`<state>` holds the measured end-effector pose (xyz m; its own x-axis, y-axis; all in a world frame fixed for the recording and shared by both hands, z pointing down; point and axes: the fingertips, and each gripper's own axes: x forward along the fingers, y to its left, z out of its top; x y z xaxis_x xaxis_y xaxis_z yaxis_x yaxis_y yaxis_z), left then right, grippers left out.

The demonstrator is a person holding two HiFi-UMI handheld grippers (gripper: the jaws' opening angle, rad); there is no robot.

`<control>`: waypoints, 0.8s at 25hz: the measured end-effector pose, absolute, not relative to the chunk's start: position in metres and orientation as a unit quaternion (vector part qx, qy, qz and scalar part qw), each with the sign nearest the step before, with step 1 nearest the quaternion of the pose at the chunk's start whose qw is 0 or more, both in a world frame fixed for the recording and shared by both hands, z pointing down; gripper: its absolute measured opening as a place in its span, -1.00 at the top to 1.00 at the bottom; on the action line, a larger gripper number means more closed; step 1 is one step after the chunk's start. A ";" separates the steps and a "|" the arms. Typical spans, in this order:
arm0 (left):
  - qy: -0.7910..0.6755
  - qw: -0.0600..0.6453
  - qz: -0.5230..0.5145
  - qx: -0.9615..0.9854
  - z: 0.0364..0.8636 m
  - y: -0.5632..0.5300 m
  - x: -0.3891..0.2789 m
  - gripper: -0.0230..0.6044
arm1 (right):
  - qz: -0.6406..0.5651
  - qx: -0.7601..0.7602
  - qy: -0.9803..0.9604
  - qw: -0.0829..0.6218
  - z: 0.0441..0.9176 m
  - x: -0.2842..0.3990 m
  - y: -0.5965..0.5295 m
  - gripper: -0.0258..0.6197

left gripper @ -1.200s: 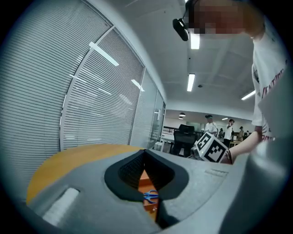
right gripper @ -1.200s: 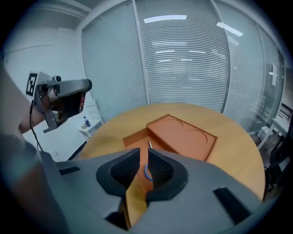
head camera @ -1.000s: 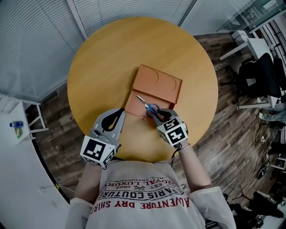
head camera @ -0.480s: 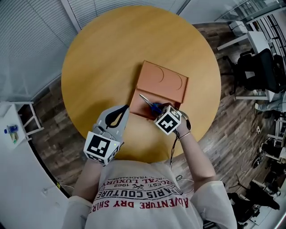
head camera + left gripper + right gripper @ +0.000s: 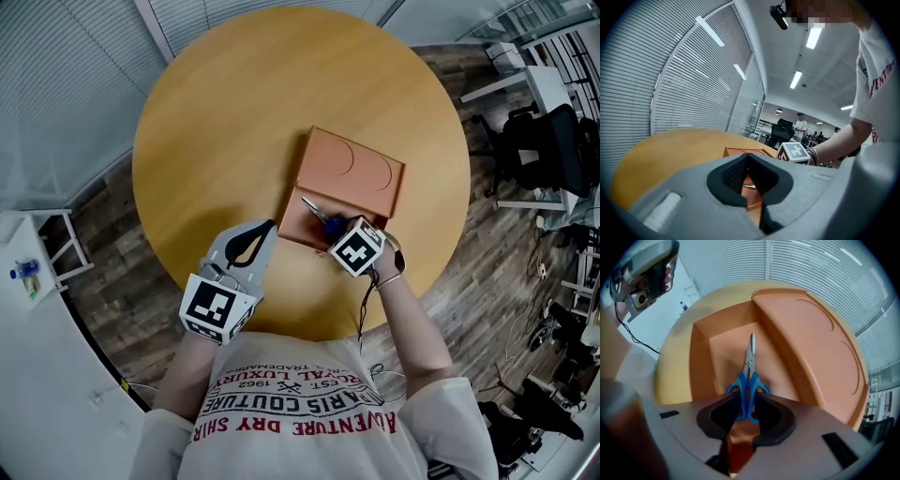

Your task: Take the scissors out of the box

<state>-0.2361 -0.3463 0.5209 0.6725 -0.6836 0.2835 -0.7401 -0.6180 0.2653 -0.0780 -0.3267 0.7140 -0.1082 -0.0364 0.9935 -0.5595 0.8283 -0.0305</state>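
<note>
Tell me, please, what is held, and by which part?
Nothing: the right gripper, jaws just closing, straddles the scissors at the handles without pressing; the left gripper is shut, empty.

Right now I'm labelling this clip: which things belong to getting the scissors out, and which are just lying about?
Part of the job: scissors, lying in the open box; right gripper, jaws just opened wide then closed slightly, handles between them, not pinched; left gripper, shut, empty.
Just about: table underneath, office chair, white desk.
</note>
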 end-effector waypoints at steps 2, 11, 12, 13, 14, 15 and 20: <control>-0.399 0.185 0.079 0.895 0.522 -0.344 -0.238 0.90 | 0.193 0.216 -0.718 0.633 0.714 -0.079 -0.326 0.60; -0.414 0.173 0.091 0.889 0.512 -0.328 -0.239 0.89 | 0.186 0.219 -0.729 0.622 0.709 -0.075 -0.322 0.63; -0.416 0.172 0.090 0.888 0.511 -0.328 -0.241 0.90 | 0.185 0.221 -0.731 0.618 0.707 -0.076 -0.323 0.63; -0.417 0.171 0.090 0.888 0.510 -0.327 -0.241 0.90 | 0.185 0.224 -0.735 0.613 0.703 -0.078 -0.324 0.63; -0.418 0.170 0.090 0.888 0.508 -0.325 -0.242 0.90 | 0.186 0.226 -0.739 0.607 0.699 -0.079 -0.325 0.63; -0.419 0.169 0.091 0.887 0.506 -0.323 -0.241 0.90 | 0.189 0.227 -0.742 0.601 0.693 -0.080 -0.324 0.63; -0.421 0.159 0.092 0.888 0.495 -0.314 -0.231 0.90 | 0.191 0.219 -0.761 0.580 0.665 -0.081 -0.315 0.63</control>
